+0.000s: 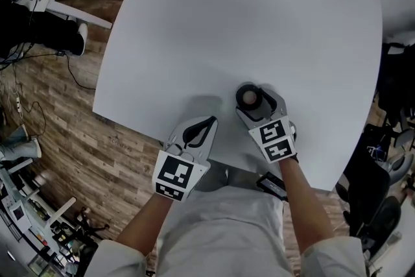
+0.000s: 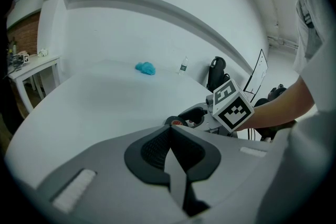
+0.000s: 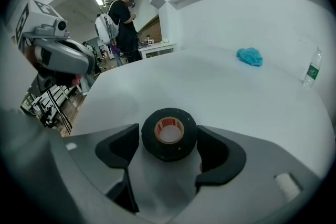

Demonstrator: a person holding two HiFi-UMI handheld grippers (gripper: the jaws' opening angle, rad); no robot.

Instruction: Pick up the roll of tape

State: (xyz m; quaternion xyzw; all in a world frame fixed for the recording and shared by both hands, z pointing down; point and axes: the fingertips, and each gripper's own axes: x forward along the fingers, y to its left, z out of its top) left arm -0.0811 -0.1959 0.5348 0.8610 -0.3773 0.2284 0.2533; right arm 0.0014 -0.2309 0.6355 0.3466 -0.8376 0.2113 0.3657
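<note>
While the right gripper [image 3: 169, 150] has its jaws spread wide, the roll of tape [image 3: 169, 134] lies flat between them, hole up, near the table's [image 3: 210, 86] front edge, nearer than the empty, closed left gripper [image 2: 169, 131].

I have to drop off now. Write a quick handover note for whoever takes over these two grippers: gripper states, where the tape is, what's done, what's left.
Left gripper: shut, empty, over the near edge of the white table.
Right gripper: open, set around the roll of tape, one jaw on each side, not clamped.
Roll of tape: lying flat on the table, near the person's edge.
Done: right gripper lined up on the roll.
Left: close the right jaws on the roll, then lift it.
</note>
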